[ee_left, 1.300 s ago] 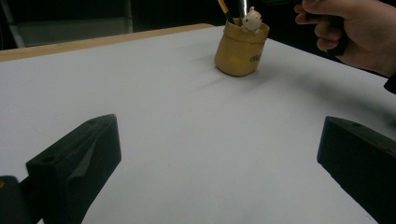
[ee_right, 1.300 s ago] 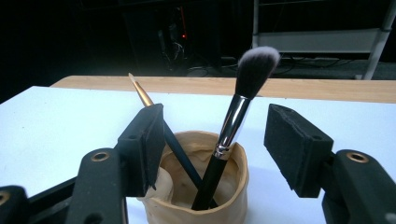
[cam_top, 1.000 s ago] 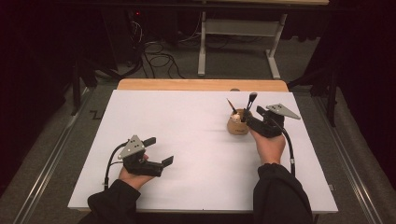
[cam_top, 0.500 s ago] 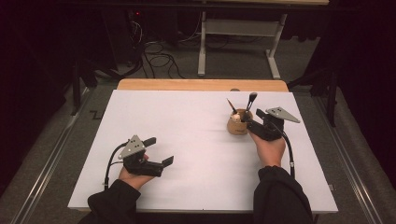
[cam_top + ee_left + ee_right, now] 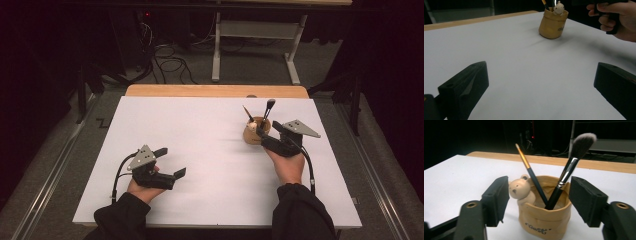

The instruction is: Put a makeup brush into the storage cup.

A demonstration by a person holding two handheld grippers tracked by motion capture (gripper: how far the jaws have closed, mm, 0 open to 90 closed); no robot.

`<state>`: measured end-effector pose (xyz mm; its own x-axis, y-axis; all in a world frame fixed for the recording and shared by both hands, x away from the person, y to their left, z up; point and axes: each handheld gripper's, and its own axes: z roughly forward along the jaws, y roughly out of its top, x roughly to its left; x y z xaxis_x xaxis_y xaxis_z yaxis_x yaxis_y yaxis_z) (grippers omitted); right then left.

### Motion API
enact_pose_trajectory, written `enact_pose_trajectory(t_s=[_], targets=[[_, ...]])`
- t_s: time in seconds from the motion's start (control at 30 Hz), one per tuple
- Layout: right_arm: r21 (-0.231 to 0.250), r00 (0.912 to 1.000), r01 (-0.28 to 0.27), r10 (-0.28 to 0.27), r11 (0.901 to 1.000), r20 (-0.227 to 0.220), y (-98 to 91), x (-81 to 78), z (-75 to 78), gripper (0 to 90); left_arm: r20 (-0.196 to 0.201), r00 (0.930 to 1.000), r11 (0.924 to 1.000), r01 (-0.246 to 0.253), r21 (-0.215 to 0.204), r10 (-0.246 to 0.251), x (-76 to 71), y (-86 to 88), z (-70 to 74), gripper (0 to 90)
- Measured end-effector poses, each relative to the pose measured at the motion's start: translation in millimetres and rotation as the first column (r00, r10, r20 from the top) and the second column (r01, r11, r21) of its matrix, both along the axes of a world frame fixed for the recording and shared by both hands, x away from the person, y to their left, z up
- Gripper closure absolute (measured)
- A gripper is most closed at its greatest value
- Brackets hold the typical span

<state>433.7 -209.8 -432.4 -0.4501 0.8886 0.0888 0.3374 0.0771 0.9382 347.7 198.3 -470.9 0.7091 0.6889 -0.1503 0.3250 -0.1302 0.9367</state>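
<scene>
Right gripper view: the right gripper (image 5: 539, 202) straddles a tan holder (image 5: 544, 218) bearing a bear figure (image 5: 520, 190), a makeup brush (image 5: 570, 167) and a thin brush (image 5: 530, 173); its jaws have just been opening and stand clear of the holder's sides. Across the white table (image 5: 200, 130), the left gripper (image 5: 170, 162) gapes wide, empty, well apart from the holder.

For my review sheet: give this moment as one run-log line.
right gripper: jaws just opening, either side of brush cup, pads off it | left gripper: open, holding nothing | in cup: makeup brush, thin brush
</scene>
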Motion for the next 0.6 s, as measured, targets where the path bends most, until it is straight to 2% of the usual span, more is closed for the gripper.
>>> enact_pose_trajectory(t_s=[0.47, 0.6], targets=[[-0.034, 0.9966, -0.081, 0.081, 0.9962, 0.015, 5.7, -31.4, 6.2, 1.2, -0.001, 1.0, 1.0, -0.005, -0.002, 0.005, -1.1, 0.3, 0.7, 0.3], [-0.032, 0.9943, -0.101, 0.102, 0.9944, 0.032, 2.3, -45.1, 7.5, 0.4, -0.001, 1.0, 1.0, -0.006, -0.002, 0.006, -2.0, 0.6, 1.2, 0.3]])
